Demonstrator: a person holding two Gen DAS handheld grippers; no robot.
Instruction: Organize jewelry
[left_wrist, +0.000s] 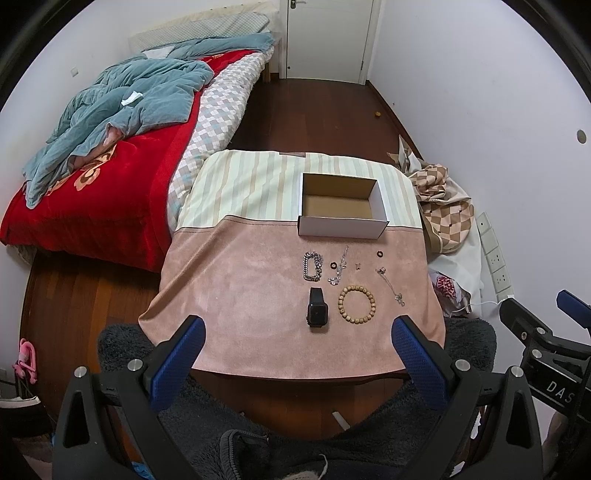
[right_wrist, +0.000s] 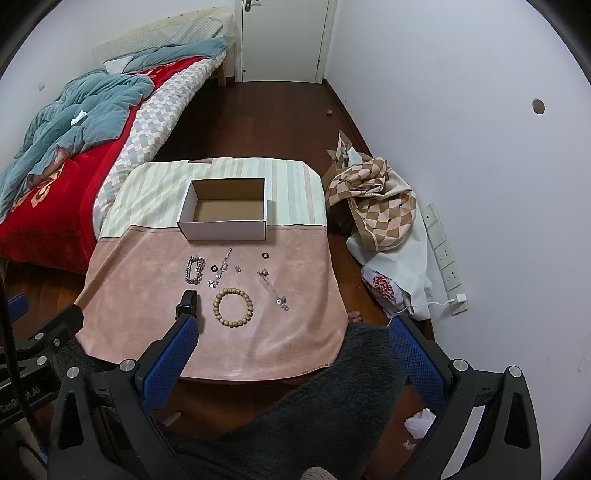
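Observation:
An open, empty white cardboard box (left_wrist: 341, 223) (right_wrist: 225, 229) stands on a cloth-covered table (left_wrist: 240, 288) (right_wrist: 147, 288). In front of it lie a silver chain bracelet (left_wrist: 313, 266) (right_wrist: 194, 270), a black smartwatch (left_wrist: 317, 307) (right_wrist: 187, 300), a wooden bead bracelet (left_wrist: 356, 305) (right_wrist: 233, 307), a silver pendant chain (left_wrist: 339, 266) (right_wrist: 220, 269), a thin necklace (left_wrist: 390, 287) (right_wrist: 274, 288) and two dark rings (left_wrist: 379, 254) (right_wrist: 264, 254). My left gripper (left_wrist: 299, 332) and right gripper (right_wrist: 291, 332) are both open and empty, held back at the table's near edge.
A bed with a red blanket and blue quilt (left_wrist: 110, 147) (right_wrist: 66, 122) is to the left. A checkered cloth pile (left_wrist: 443, 206) (right_wrist: 376, 199) and a power strip (right_wrist: 443, 258) lie on the right by the wall. A dark fuzzy fabric (right_wrist: 314, 398) is below the grippers.

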